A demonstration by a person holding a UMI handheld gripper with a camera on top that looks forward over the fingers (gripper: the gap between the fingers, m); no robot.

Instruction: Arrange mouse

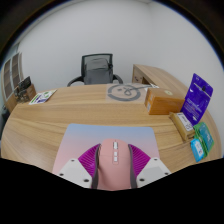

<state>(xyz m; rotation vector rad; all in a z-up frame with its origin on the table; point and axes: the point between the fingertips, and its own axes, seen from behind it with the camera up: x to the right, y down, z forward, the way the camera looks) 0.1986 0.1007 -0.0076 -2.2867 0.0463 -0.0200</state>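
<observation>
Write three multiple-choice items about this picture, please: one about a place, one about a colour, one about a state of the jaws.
1. Where does the mouse lie?
A. on the mouse pad, between the gripper's pads
B. on the office chair
C. on the cardboard box

2. Which colour has the mouse?
A. green
B. pink
C. black

3. How do the jaws stand?
A. far apart, empty
C. shut on the chair
B. shut on the mouse

Key: 1 A, it rests on the pad on the wooden table; 2 B, its shell is pale pink; 3 B, both pads press its sides.
</observation>
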